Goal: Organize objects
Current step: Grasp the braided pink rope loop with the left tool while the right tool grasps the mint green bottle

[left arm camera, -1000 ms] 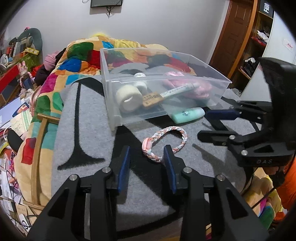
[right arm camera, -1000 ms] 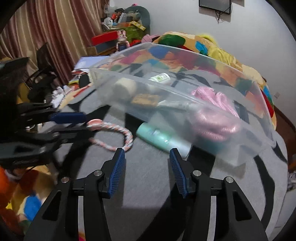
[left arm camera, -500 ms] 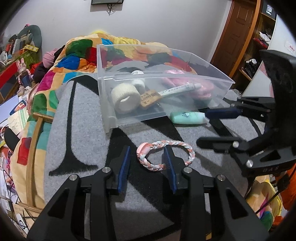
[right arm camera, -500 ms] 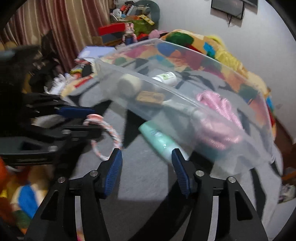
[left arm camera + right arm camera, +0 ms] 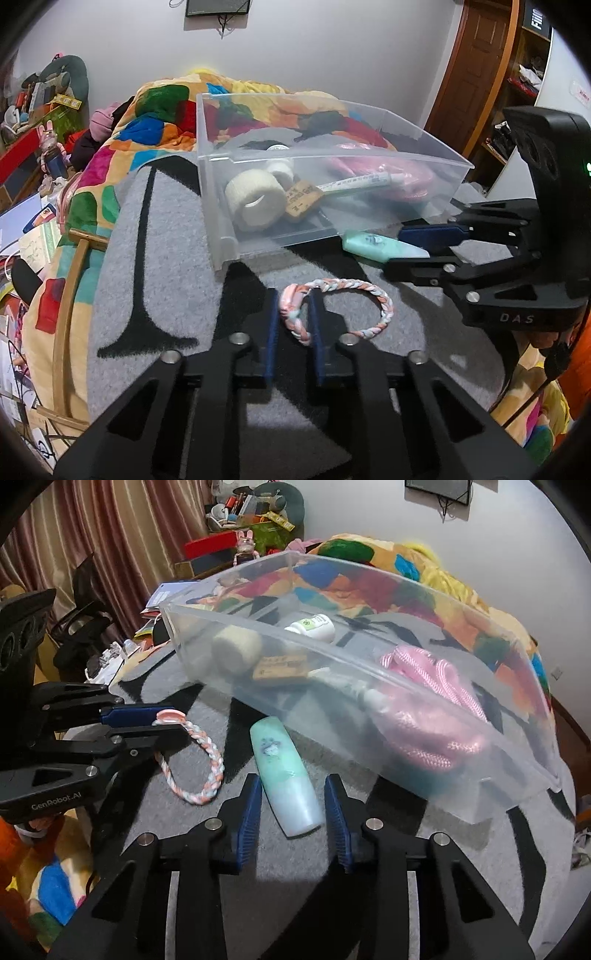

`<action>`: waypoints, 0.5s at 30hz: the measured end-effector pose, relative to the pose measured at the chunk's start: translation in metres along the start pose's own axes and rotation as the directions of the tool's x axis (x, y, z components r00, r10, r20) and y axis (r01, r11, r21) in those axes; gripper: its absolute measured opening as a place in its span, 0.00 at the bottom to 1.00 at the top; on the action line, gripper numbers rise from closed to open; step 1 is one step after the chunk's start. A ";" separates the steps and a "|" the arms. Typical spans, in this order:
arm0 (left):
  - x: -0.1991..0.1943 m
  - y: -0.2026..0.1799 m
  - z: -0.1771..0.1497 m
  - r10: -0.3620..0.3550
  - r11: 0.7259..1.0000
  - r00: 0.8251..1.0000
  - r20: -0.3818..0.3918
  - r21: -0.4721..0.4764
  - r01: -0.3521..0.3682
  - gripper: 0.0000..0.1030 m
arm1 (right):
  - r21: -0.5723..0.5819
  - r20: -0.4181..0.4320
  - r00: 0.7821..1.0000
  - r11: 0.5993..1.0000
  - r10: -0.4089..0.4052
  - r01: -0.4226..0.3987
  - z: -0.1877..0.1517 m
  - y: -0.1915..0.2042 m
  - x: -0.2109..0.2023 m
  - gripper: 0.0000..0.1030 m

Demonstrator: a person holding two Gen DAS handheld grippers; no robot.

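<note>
A pink-and-white braided rope ring [image 5: 369,288] [image 5: 207,794] lies on the grey blanket. My left gripper [image 5: 293,299] [image 5: 173,720] is shut on its pink end. A mint-green tube [image 5: 365,242] [image 5: 280,760] lies beside the clear plastic bin [image 5: 218,206] [image 5: 258,631]. It sits lengthwise between the fingers of my right gripper [image 5: 291,786] [image 5: 399,247], whose jaws are closing, with slim gaps still showing at the pads. Inside the bin are a bandage roll [image 5: 255,205], a wooden tag [image 5: 301,201], a pink rope [image 5: 436,709] and a white bottle [image 5: 314,626].
The grey blanket with black markings [image 5: 166,258] covers a bed, over a colourful patchwork quilt [image 5: 159,110]. A curved wooden frame [image 5: 70,295] and floor clutter lie off the bed's left side. A brown door [image 5: 476,66] and shelves stand at the right.
My left jaws have shut on the ring's pink end. My right gripper has come forward around the mint tube and its jaws have narrowed.
</note>
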State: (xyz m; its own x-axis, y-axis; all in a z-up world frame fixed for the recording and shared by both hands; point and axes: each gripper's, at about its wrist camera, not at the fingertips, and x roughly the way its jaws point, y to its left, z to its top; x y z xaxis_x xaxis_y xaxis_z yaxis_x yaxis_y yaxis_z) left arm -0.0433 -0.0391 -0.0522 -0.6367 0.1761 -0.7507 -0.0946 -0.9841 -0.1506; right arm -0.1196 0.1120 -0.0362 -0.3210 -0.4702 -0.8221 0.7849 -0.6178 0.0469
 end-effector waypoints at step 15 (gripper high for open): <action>-0.028 -0.009 0.017 -0.030 0.999 0.995 0.094 -0.020 0.032 0.10 | 0.063 0.126 0.992 0.998 -0.019 0.011 -0.019 0.006 -0.043 0.22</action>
State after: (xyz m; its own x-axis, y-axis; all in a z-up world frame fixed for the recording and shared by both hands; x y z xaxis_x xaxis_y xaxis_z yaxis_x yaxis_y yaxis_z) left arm -0.0375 -0.0357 -0.0194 -0.7024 0.2024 -0.6824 -0.0994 -0.9772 -0.1875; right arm -0.0909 0.1405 -0.0110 -0.4000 -0.5342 -0.7448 0.7466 -0.6612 0.0732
